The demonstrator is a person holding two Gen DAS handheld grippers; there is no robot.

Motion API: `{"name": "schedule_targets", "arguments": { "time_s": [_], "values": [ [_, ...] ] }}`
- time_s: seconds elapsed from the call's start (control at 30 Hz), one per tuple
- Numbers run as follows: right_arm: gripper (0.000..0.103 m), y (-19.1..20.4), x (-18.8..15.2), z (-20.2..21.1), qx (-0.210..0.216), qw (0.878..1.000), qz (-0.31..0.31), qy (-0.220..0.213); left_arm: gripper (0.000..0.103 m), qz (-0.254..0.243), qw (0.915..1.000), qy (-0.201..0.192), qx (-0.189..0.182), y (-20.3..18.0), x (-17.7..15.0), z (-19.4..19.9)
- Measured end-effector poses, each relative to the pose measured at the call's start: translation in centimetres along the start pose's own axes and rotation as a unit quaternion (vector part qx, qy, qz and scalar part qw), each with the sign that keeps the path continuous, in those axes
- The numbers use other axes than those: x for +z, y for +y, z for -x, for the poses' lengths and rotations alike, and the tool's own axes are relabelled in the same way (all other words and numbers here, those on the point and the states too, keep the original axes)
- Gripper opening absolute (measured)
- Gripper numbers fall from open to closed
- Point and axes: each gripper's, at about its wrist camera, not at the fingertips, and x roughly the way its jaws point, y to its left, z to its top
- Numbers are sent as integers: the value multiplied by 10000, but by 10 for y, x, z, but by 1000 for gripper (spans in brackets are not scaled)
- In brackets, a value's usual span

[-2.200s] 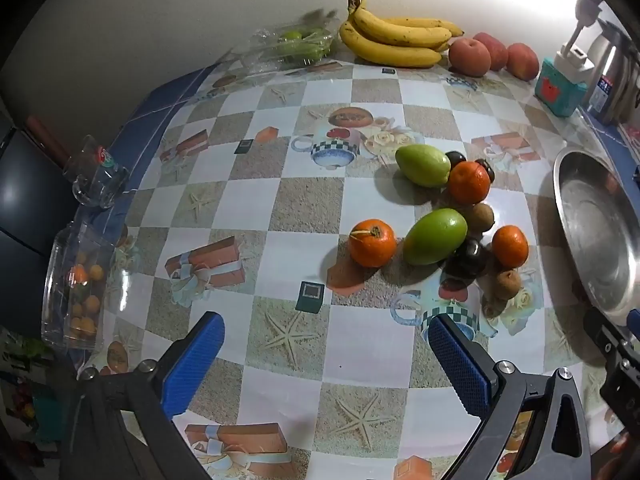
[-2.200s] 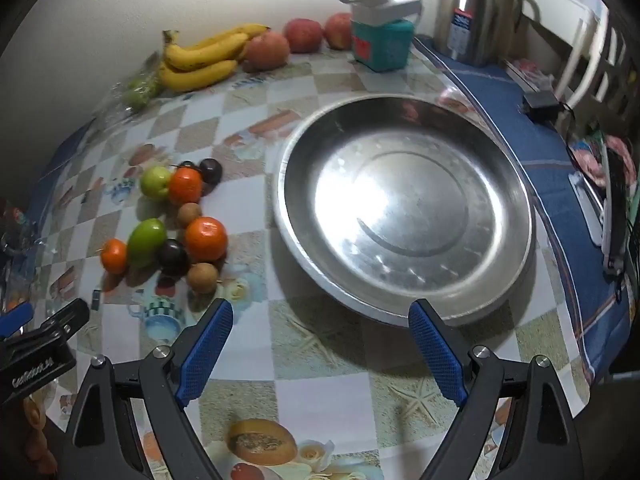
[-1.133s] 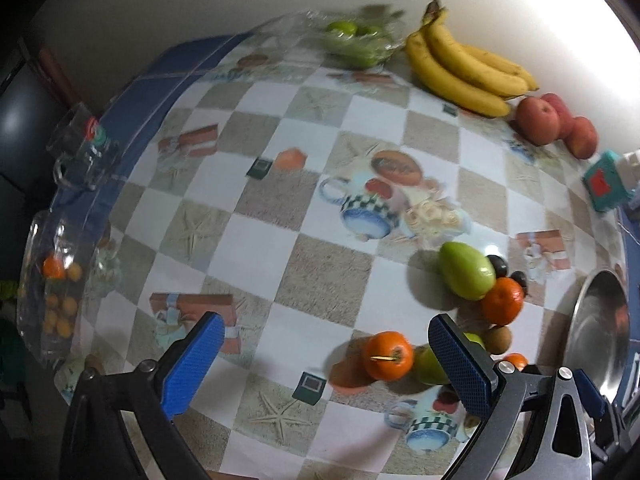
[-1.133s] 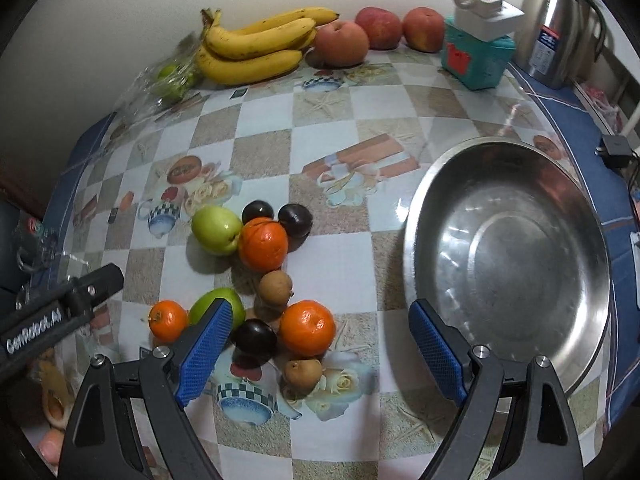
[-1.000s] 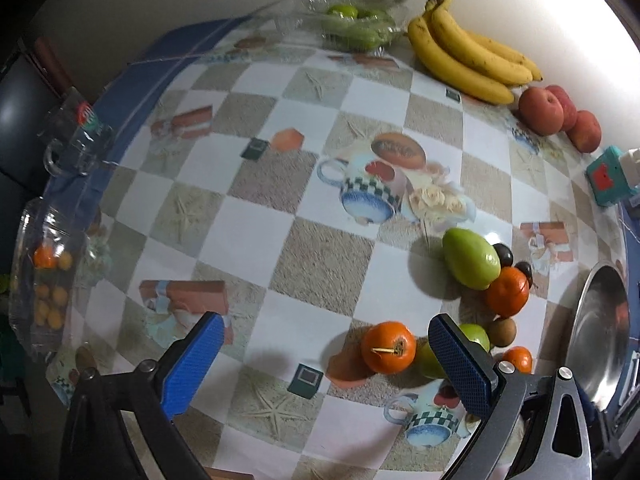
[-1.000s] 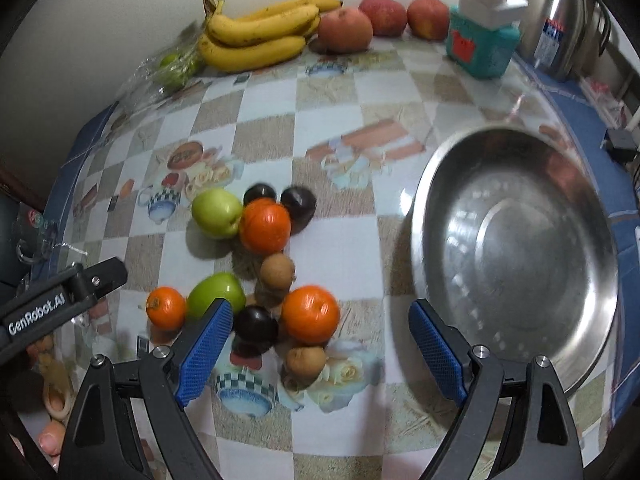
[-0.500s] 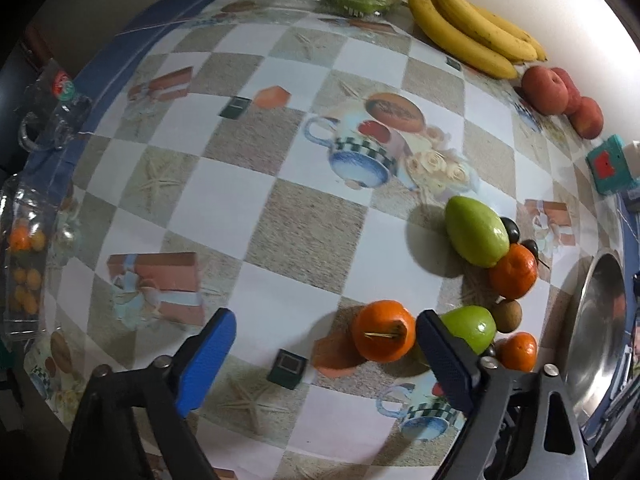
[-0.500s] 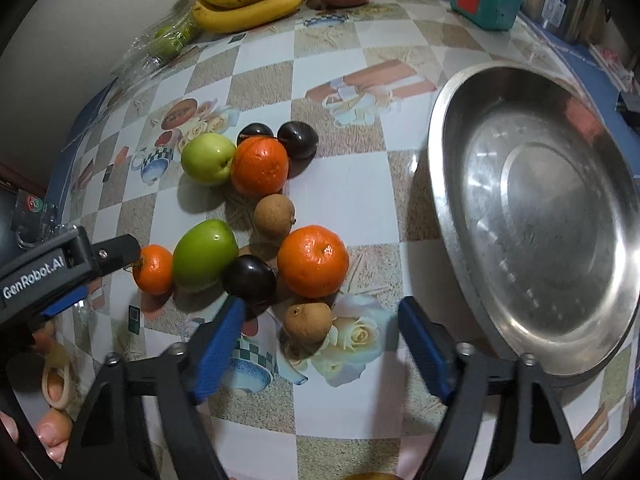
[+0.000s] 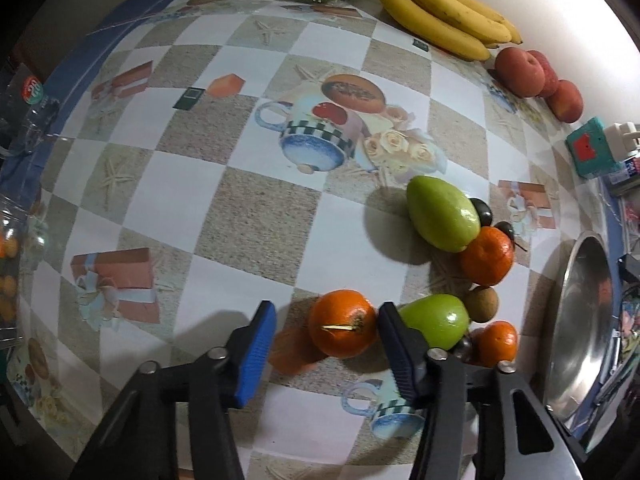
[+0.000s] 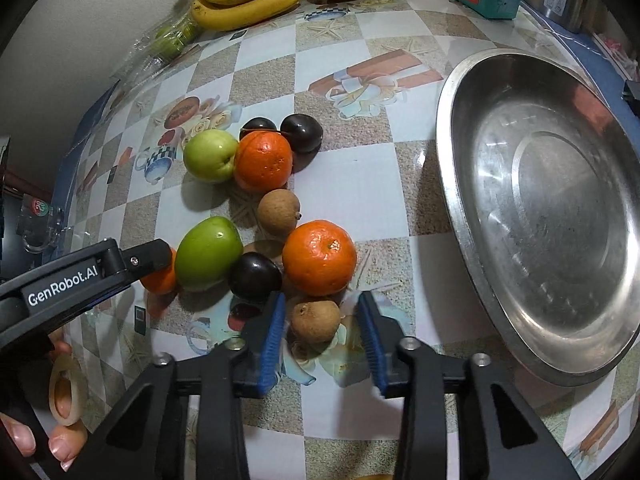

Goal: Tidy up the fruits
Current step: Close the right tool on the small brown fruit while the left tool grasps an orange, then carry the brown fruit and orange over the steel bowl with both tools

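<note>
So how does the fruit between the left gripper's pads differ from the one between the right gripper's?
The left gripper has just been closing around a round orange tangerine; the right gripper around a smaller, dull brown egg-shaped fruit. The tangerine is glossy with a stem stub showing; the brown fruit looks matte. Both rest on the patterned tablecloth, neither clearly pinched yet.

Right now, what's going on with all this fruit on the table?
A person holds a gripper in each hand over a pile of loose fruit beside an empty metal basin. The left gripper straddles a small orange; its jaws have just been closing, and one pad shows a gap. The right gripper straddles a small brown fruit, jaws also just closing, not clearly pressing. Nothing has been lifted yet.
</note>
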Motion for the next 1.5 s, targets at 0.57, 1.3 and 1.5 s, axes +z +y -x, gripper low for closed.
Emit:
{"name": "schedule_targets", "arguments": {
  "time_s": [0.57,1.3,1.5],
  "values": [
    [27,2,0,17,286,9993,4,-219,39,147,9994,-310,-73,4,-2,20],
    [27,-106,8,69,-337,9820,-1541,-1041,39,-1264,9883,-782,-347,-86,-43,48],
    [27,-142,6,78,-482,9717,-2012,-1136,39,-1982,9740,-929,-584,-133,-64,49]
  ]
}}
